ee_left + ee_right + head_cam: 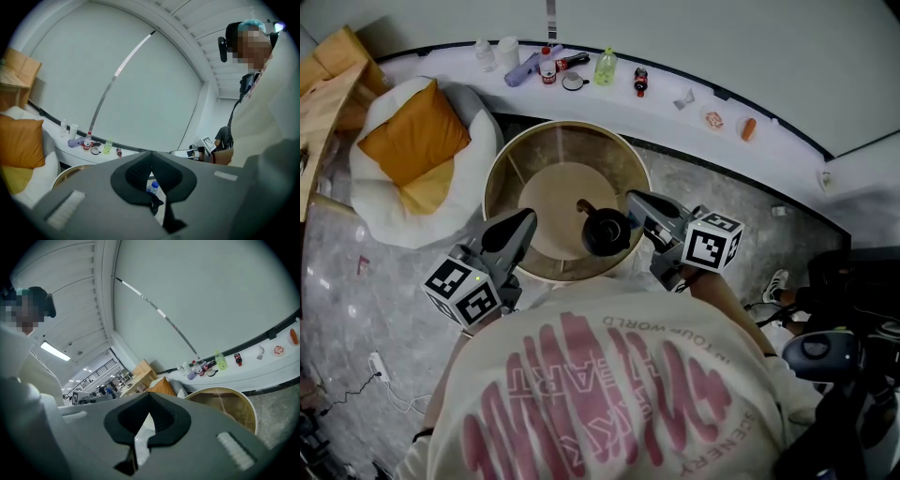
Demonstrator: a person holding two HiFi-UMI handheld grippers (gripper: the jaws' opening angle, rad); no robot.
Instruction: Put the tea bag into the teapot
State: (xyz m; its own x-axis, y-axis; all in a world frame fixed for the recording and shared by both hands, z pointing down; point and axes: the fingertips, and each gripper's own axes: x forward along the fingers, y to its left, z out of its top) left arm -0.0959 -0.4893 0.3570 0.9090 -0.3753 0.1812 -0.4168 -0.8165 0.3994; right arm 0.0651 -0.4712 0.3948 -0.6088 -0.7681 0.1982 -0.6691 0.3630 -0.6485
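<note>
Round table (546, 199) in front of person, black teapot (606, 232) on its near side, tools flanking it. Right gripper (636, 204) tips just beside pot, jaws pinching white tea bag (139, 442), prob brought close so bag can drop into the opening. Left gripper (527, 223) apart from pot, jaws pressed together, nothing clearly gripped, looks like standby. Lid on/off unclear
</note>
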